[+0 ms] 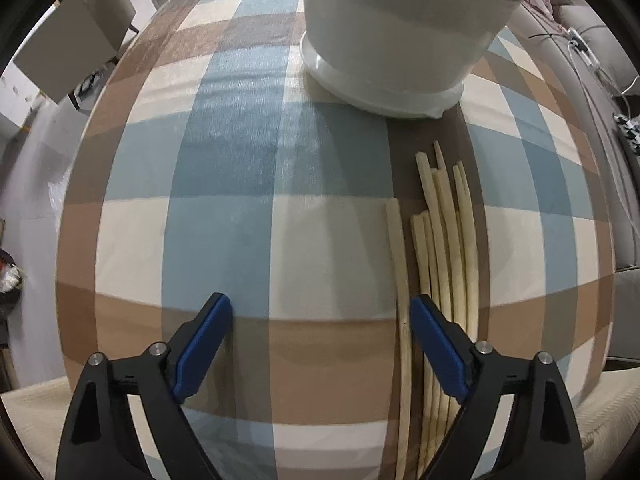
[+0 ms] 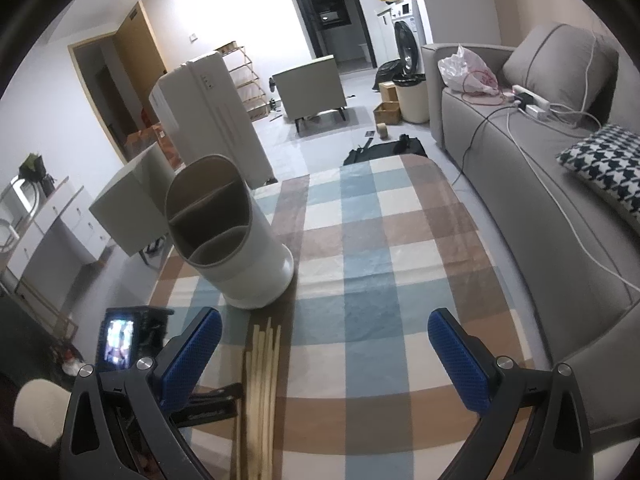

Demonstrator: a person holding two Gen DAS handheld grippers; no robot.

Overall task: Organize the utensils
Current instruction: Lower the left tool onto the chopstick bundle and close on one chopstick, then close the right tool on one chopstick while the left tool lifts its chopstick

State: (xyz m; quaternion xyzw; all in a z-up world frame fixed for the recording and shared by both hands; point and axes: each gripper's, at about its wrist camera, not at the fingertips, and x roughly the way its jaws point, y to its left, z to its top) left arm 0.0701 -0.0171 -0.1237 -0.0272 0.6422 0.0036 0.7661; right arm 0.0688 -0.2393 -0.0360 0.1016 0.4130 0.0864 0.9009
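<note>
Several pale wooden chopsticks [image 1: 444, 240] lie side by side on the checked tablecloth [image 1: 224, 200]; they also show in the right wrist view [image 2: 262, 376]. One chopstick [image 1: 400, 280] lies a little apart on their left. A white utensil holder [image 1: 396, 28] with divided compartments stands beyond them, also in the right wrist view [image 2: 232, 232]. My left gripper [image 1: 320, 332] is open and low over the cloth, its right finger [image 1: 436, 348] between the single chopstick and the bundle. My right gripper [image 2: 324, 356] is open and empty, higher up, right of the chopsticks.
A grey sofa [image 2: 532, 168] with cables and a checked pillow [image 2: 604, 164] runs along the table's right side. A chair [image 1: 68, 44] stands off the table's far left. The left gripper's body [image 2: 132, 344] shows at the right wrist view's lower left.
</note>
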